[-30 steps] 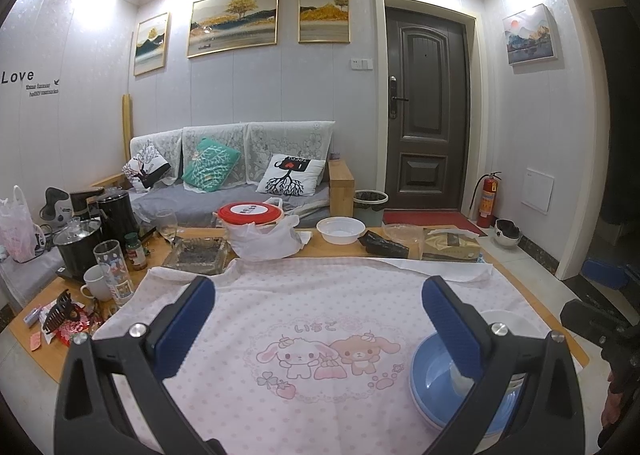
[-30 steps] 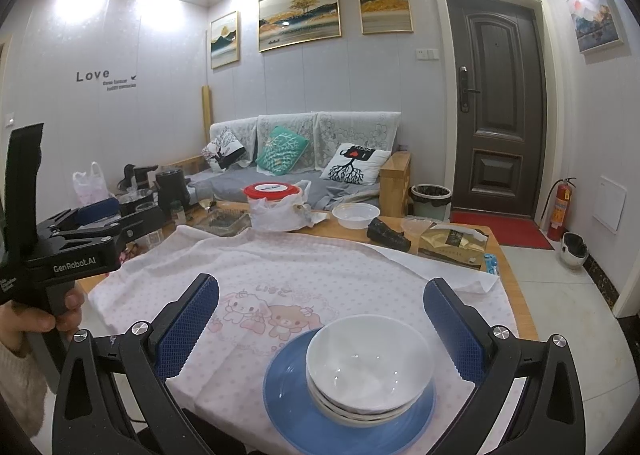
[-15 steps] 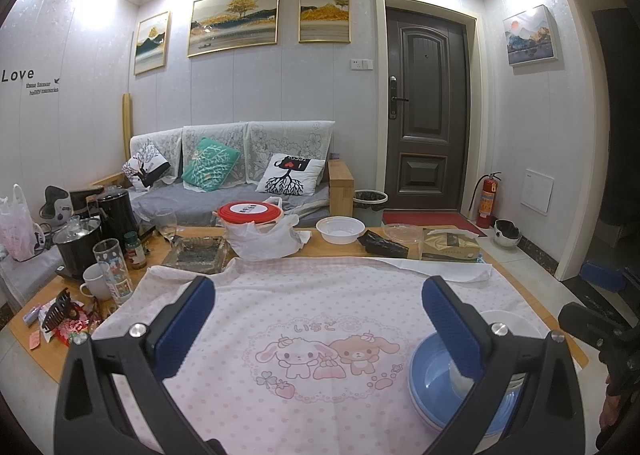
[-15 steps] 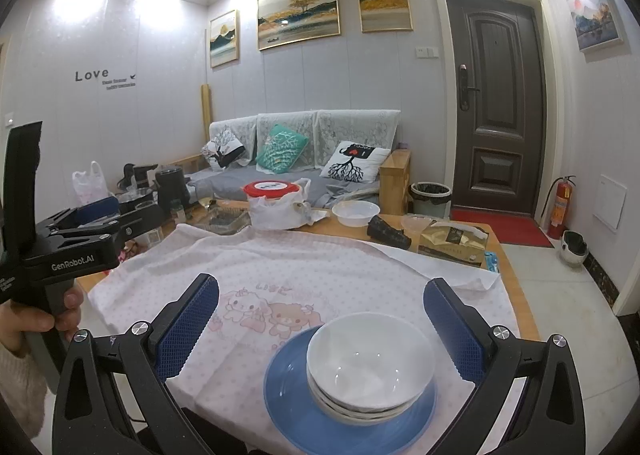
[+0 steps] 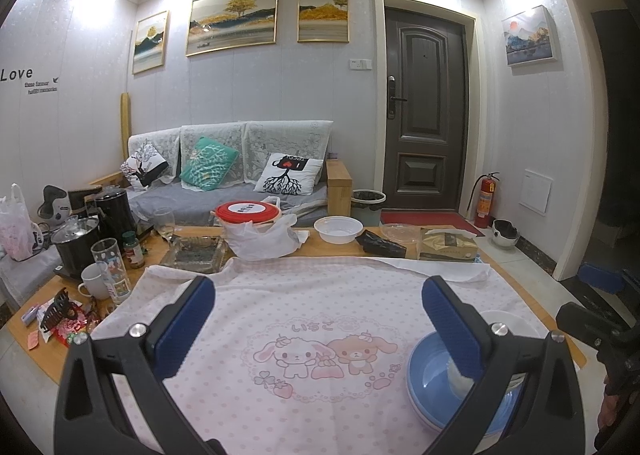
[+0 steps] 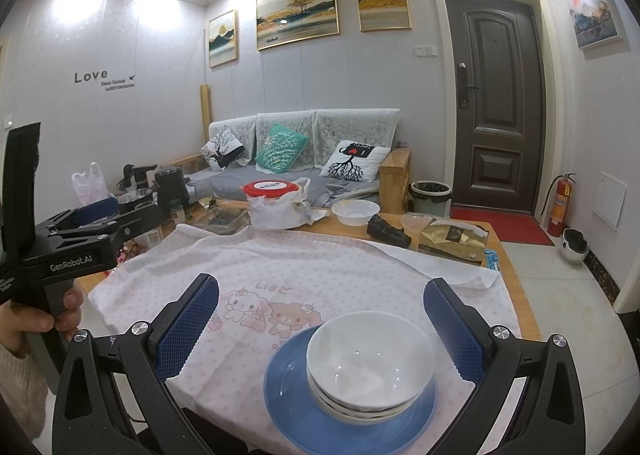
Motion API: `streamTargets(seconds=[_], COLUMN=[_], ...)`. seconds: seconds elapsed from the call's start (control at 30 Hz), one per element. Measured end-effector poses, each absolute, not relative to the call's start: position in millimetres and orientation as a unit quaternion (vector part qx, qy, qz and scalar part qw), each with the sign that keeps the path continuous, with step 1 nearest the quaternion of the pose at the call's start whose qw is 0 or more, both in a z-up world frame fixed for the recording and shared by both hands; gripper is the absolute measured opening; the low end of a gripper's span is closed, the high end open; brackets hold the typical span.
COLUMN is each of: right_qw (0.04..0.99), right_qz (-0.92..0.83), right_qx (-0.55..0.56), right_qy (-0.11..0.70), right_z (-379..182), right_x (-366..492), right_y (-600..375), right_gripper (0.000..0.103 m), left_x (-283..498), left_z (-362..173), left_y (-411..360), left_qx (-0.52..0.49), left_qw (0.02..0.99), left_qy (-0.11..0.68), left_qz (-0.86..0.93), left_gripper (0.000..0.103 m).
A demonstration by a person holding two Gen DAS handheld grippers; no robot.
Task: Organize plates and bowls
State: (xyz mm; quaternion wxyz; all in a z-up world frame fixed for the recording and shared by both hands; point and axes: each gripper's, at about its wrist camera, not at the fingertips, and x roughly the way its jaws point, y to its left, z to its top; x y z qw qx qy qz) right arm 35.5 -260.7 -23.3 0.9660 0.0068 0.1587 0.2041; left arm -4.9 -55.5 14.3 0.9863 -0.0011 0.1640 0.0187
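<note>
White bowls (image 6: 370,361), nested in a stack, sit on a blue plate (image 6: 296,399) at the near right part of the counter (image 6: 506,267), on a pink dotted cloth (image 6: 280,267) printed with two cartoon animals. From the left wrist view the blue plate (image 5: 430,387) shows low on the right, partly hidden behind a gripper finger, with the white bowls (image 5: 510,321) only partly seen beyond it.

The right hand-held gripper (image 6: 320,319) hovers above and just in front of the stack with its jaws spread wide and nothing between them; the blue pads (image 6: 188,323) stand to either side of the bowls without touching them. The left hand-held gripper (image 5: 318,319) is likewise released and empty, poised over the bare middle of the cloth (image 5: 312,295), well apart from the plate. In the right wrist view the left hand-held gripper (image 6: 100,215) appears at the left edge, held by a hand (image 6: 36,319) in a light knitted sleeve.

Farther back on the counter lie a white plastic bowl (image 6: 355,211), a red-lidded container (image 6: 272,188) wrapped in a white bag, a glass tray (image 5: 194,251), a tissue pack (image 6: 454,239), a dark pouch (image 6: 386,231), cups (image 5: 106,273) and a black kettle (image 5: 116,207). Behind the counter stands a grey sofa (image 5: 240,191) with cushions, and a dark door (image 5: 426,107) with a fire extinguisher (image 5: 485,199) beside it.
</note>
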Motion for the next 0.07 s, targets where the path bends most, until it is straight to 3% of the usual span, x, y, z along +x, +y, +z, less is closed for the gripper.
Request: streamTargets(seconds=[0.07], right_qw=[0.966], right_qz=[0.204], right_qx=[0.007], right_qy=[0.159], right_z=[-22.7], right_x=[35.8], right_y=[-260.9], right_gripper=[0.102], left_x=[-4.8], left_z=[14.2], left_y=[-55.6], left_qx=[-0.001], left_qw=[0.986], left_qy=[0.164], left_qz=[0.018], left_gripper=[0.103])
